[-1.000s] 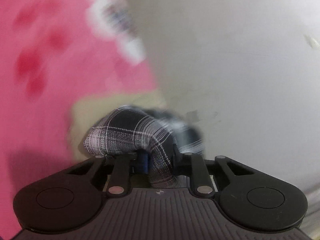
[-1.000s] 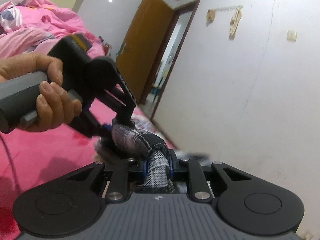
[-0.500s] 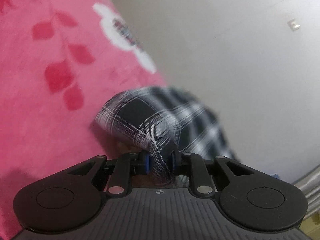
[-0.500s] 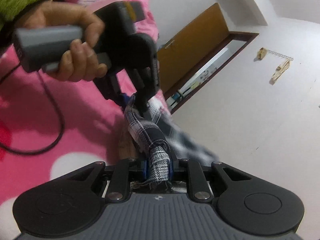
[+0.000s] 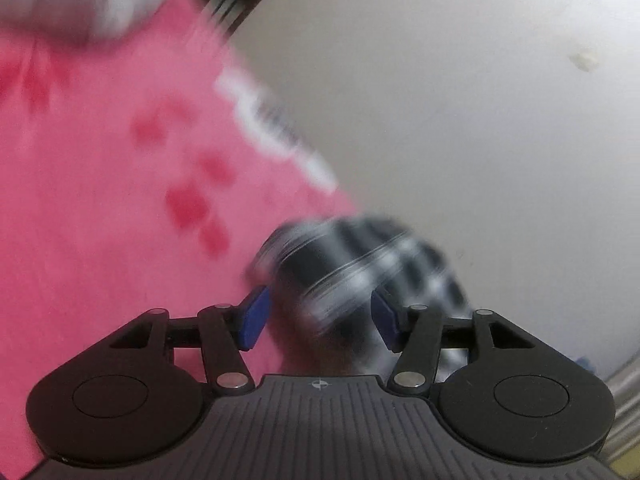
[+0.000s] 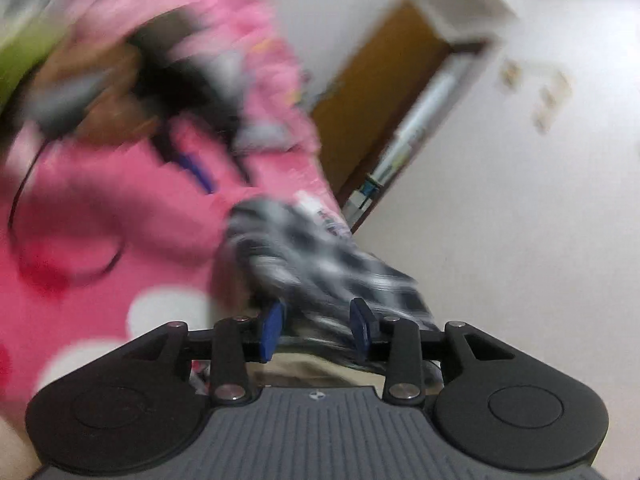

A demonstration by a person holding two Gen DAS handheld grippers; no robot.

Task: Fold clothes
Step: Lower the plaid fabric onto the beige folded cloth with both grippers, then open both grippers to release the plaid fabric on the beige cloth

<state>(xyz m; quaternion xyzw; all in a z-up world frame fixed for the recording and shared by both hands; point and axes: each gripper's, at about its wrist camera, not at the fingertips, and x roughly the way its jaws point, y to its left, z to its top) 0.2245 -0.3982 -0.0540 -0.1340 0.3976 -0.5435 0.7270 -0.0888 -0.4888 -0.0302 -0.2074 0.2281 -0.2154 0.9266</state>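
Observation:
A black-and-white plaid garment (image 5: 360, 256) lies bunched at the right edge of the pink bedspread (image 5: 100, 220), blurred by motion. My left gripper (image 5: 320, 316) is opening; the cloth sits between its blue pads (image 5: 254, 318) with a gap on the left side. In the right wrist view the same plaid garment (image 6: 320, 256) runs from the bed into my right gripper (image 6: 318, 328), whose jaws are also opening around the cloth without pinching it. The left gripper (image 6: 192, 120) and the hand (image 6: 108, 112) holding it show as a blur above the cloth.
A white wall (image 5: 460, 140) stands close on the right of the bed. A brown door (image 6: 376, 100) stands ajar beyond the bed's end. A crumpled pink quilt (image 6: 240, 32) lies farther up the bed. A black cable (image 6: 28, 208) loops on the bedspread.
Both grippers were shut on the plaid cloth; now their jaws have spread and the cloth lies loose between them. Both hands moved, and the cloth has dropped towards the bed's edge.

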